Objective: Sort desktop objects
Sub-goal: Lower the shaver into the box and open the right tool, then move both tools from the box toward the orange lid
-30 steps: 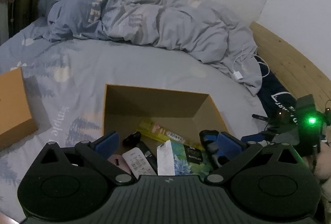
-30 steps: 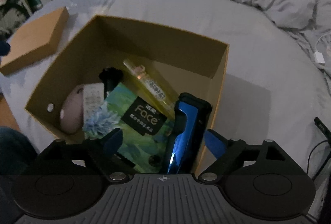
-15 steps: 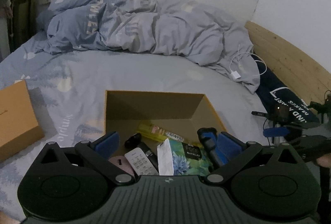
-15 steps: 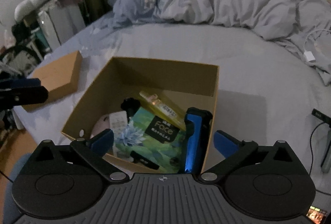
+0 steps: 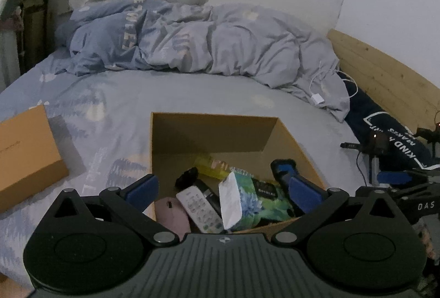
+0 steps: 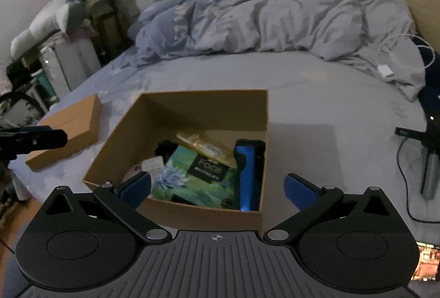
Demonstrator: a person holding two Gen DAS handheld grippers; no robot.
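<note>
1. The open brown cardboard box [image 6: 209, 105] sits on the bed.
2. A green tissue pack [image 6: 198, 179] lies across the box's floor.
3. A yellow tube [image 6: 205, 146] leans on the pack toward the box's far wall.
4. A blue-black tool [image 6: 249, 174] stands against the box's right wall.
5. A white remote [image 5: 199, 208] and a pink mouse [image 5: 172, 218] lie at the box's near-left corner.

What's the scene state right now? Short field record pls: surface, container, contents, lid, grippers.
surface: bed sheet
container: open cardboard box
contents: tissue pack, blue-black tool against the right wall, yellow tube, white remote, pink mouse, small black item
lid: flat brown box lid, left of the box
left gripper: open, empty
right gripper: open, empty
</note>
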